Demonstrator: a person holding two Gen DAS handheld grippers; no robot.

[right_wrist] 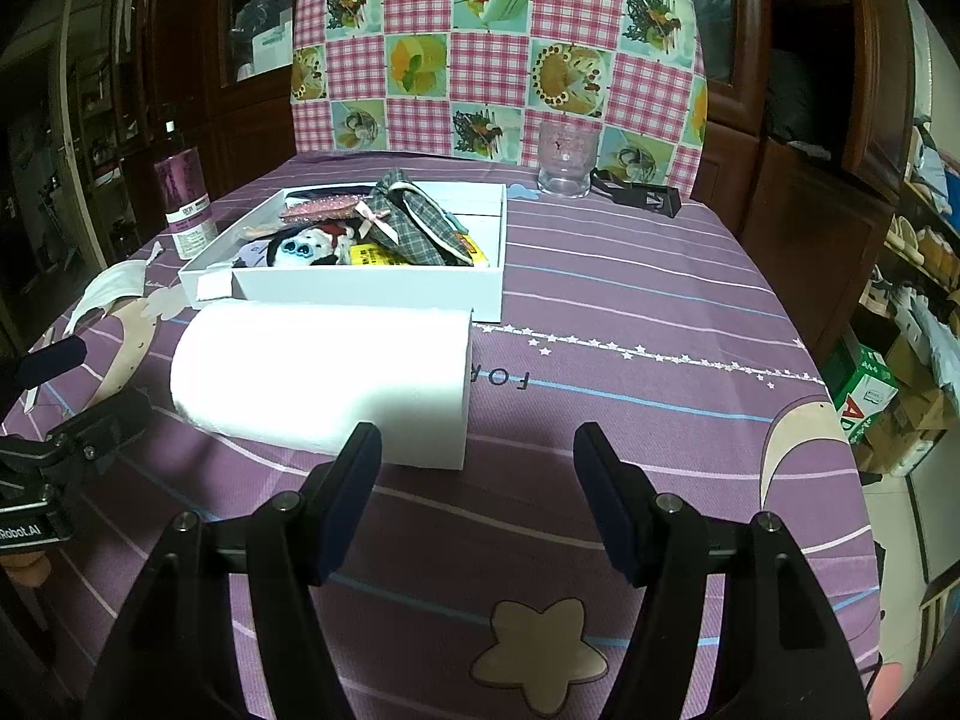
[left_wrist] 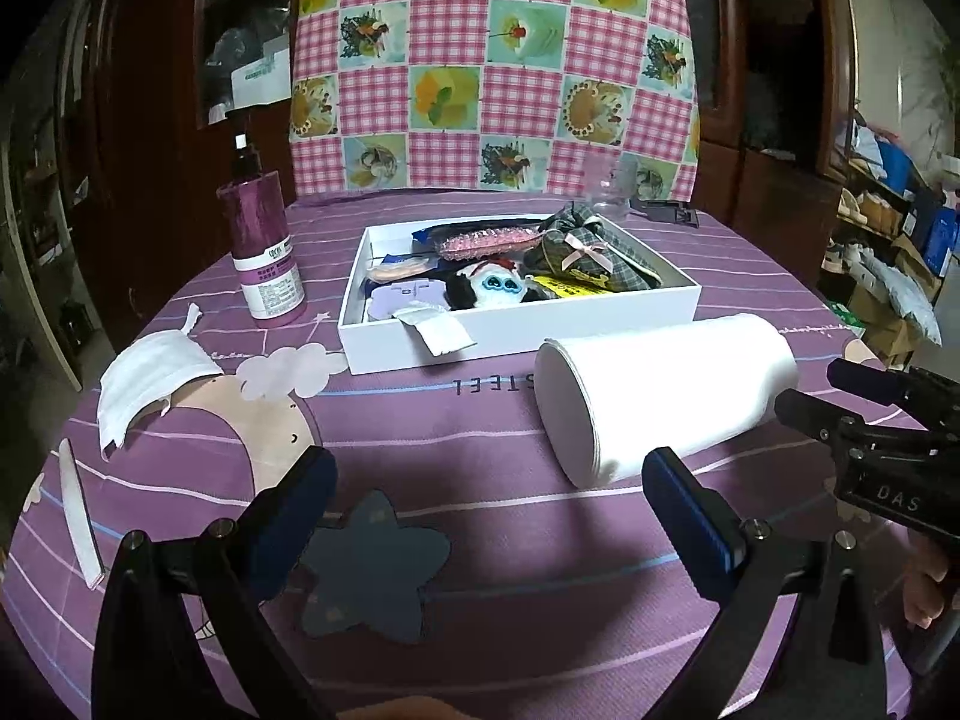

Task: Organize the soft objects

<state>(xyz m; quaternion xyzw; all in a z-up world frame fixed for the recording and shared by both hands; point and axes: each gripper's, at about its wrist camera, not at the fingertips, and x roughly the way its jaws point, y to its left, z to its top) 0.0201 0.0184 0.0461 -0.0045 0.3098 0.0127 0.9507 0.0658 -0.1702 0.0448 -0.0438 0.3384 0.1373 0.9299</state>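
Observation:
A white paper roll [left_wrist: 660, 396] [right_wrist: 318, 384] lies on its side on the purple tablecloth, just in front of a white box [left_wrist: 516, 330] [right_wrist: 372, 294]. The box holds a plaid pouch with a pink bow [left_wrist: 582, 258] [right_wrist: 414, 228], a black-and-white plush toy [left_wrist: 492, 288] [right_wrist: 306, 246], a pink sequin item [left_wrist: 486, 240] and other small things. A white face mask [left_wrist: 150, 384] [right_wrist: 114, 282] lies on the cloth to the left. My left gripper [left_wrist: 489, 480] stands open, empty, near the roll's left end. My right gripper [right_wrist: 477, 462] is open and empty before the roll's right end.
A purple pump bottle [left_wrist: 264, 246] [right_wrist: 186, 204] stands left of the box. A clear glass [right_wrist: 564, 162] [left_wrist: 612, 186] and a black clip-like object [right_wrist: 642, 192] sit at the far edge. A white strip [left_wrist: 78, 516] lies at the left. A checked cloth hangs behind the table.

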